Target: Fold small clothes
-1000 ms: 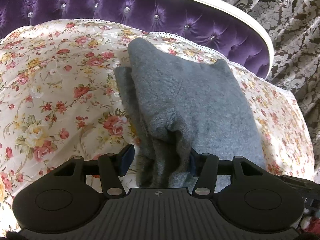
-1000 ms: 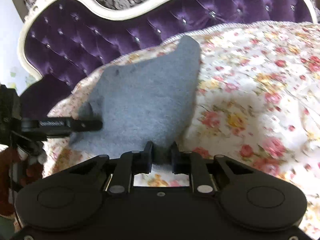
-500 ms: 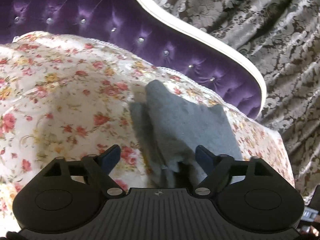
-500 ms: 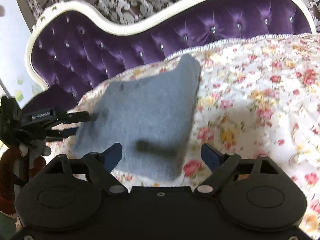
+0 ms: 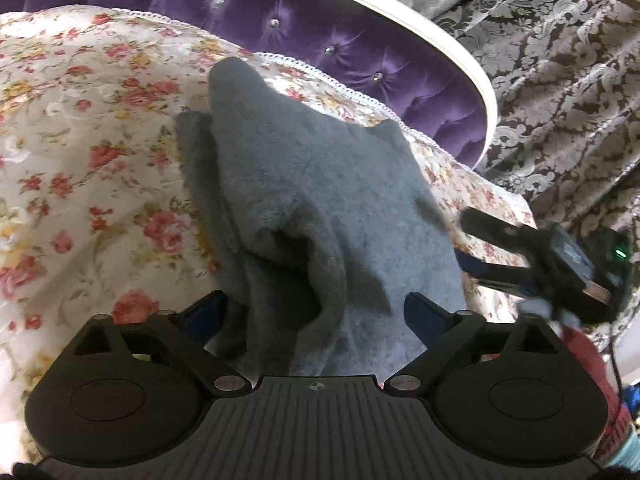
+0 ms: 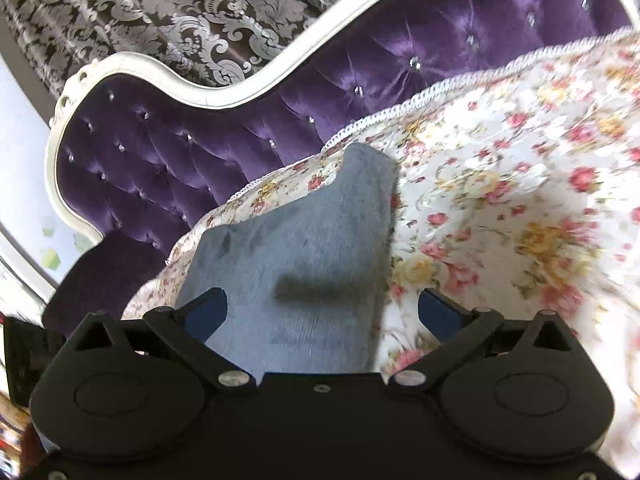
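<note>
A small grey knit garment (image 5: 320, 200) lies folded on the floral bedspread (image 5: 80, 160), with a bunched fold near its close end. My left gripper (image 5: 316, 314) is open, its blue-padded fingers standing either side of that close end, holding nothing. My right gripper (image 6: 322, 308) is open above the garment (image 6: 304, 240) and holds nothing. The right gripper also shows at the right edge of the left wrist view (image 5: 492, 252), beside the garment's edge.
A purple tufted headboard (image 6: 200, 140) with a white frame (image 6: 180, 80) runs behind the bed. Patterned grey curtains (image 5: 560, 80) hang beyond it. The floral bedspread (image 6: 520, 200) spreads wide to the right of the garment.
Both grippers opened and let go of the garment, which now lies on the bed. Both cameras pulled back, then the left came close over the garment again.
</note>
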Demonstrator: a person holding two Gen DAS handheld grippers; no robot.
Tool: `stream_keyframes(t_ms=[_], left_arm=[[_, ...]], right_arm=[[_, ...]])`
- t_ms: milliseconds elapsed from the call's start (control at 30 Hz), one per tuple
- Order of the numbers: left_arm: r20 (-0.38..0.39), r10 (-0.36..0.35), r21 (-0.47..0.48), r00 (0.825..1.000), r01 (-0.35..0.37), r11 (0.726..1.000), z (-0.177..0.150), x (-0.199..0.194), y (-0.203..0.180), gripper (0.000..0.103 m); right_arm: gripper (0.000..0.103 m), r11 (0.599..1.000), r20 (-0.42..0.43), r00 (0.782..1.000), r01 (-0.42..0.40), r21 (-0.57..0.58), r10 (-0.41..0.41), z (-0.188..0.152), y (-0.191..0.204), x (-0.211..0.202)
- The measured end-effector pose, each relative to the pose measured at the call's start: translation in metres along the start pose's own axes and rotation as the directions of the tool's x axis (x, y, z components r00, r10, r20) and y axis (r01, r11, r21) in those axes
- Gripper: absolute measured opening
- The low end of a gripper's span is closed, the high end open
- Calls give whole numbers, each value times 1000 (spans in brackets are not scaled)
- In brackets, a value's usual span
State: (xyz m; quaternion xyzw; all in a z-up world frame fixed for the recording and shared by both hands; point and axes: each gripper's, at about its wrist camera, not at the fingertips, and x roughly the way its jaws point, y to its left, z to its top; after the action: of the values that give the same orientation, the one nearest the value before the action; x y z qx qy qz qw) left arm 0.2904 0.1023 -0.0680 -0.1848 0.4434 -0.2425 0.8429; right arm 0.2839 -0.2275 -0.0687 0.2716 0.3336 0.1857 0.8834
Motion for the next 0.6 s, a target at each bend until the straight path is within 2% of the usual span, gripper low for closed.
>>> stream_keyframes(t_ms=[133, 233, 333, 467, 500, 533, 567, 600], left_arm=[[18, -29, -14, 999, 29, 999, 4, 8, 1, 99], [42, -52, -45, 998, 54, 998, 7, 13, 1, 102], [57, -66, -27, 996, 68, 997, 8, 20, -1, 102], [67, -50, 22, 997, 49, 999, 5, 22, -7, 99], [71, -48, 31, 996, 46, 998, 3, 22, -8, 80], [69, -51, 27, 996, 49, 998, 3, 22, -7, 67], [62, -69, 1, 996, 69, 998, 3, 23, -4, 44], [45, -110, -48, 993, 112, 993, 3, 25, 1, 34]], right_arm=[[102, 997, -54, 997, -56, 45, 58, 8, -11, 32], [103, 994, -42, 993, -107, 31, 108, 12, -12, 48], [103, 987, -62, 985, -158, 22, 159, 21, -10, 65], [103, 984, -81, 980, -180, 7, 180, 31, -5, 82], [103, 983, -84, 980, -181, 11, 182, 32, -5, 82], [103, 982, -87, 978, -187, 17, 188, 32, -6, 81], [103, 981, -89, 977, -194, 23, 195, 32, -8, 79], [98, 979, -93, 975, -200, 26, 202, 31, -9, 77]])
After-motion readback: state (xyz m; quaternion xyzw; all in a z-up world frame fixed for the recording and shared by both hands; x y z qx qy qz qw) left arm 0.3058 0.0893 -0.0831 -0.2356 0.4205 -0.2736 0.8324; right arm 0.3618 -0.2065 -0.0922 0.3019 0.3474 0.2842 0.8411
